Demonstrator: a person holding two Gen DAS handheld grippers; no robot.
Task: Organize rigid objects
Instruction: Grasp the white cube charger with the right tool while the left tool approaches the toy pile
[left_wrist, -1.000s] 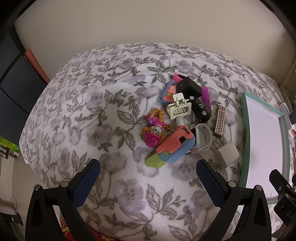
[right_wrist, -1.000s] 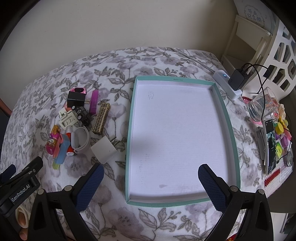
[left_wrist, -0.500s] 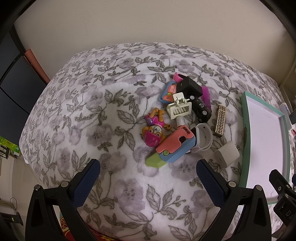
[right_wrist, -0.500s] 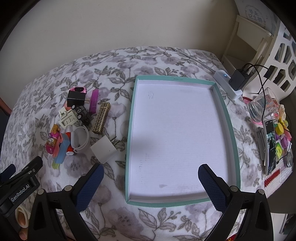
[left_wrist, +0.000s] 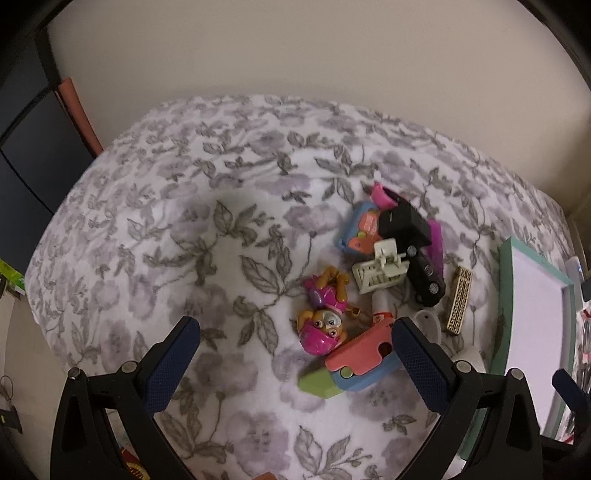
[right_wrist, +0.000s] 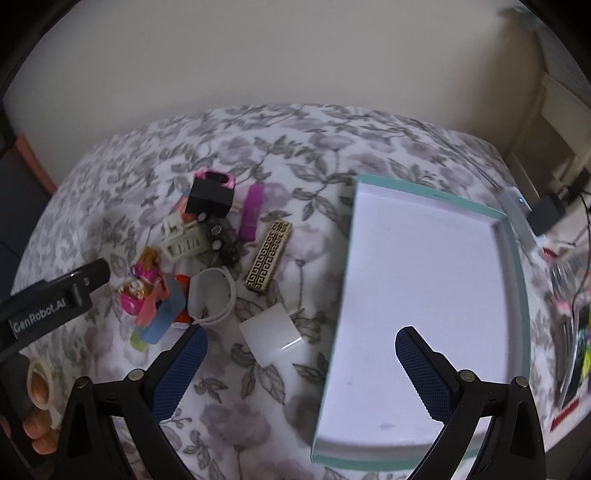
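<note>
A heap of small toys lies on the floral blanket: a pink pup figure, a coral, blue and green toy, a cream hair claw, a black toy car and a black adapter. My left gripper is open, low over the blanket, its right finger beside the coral toy. My right gripper is open too. The white charger cube lies just ahead between its fingers. A gold-and-black patterned bar and a white ring lie close by. The teal-rimmed tray holds nothing.
A white power strip with a black plug and a clutter of small things sit right of the tray. Dark furniture stands left of the bed, with a wall behind. The left gripper's body and a hand show at left.
Both grippers have moved in. The left has dropped closer to the toy heap. The right has swung left, from over the tray toward the white charger cube. Both stay open.
</note>
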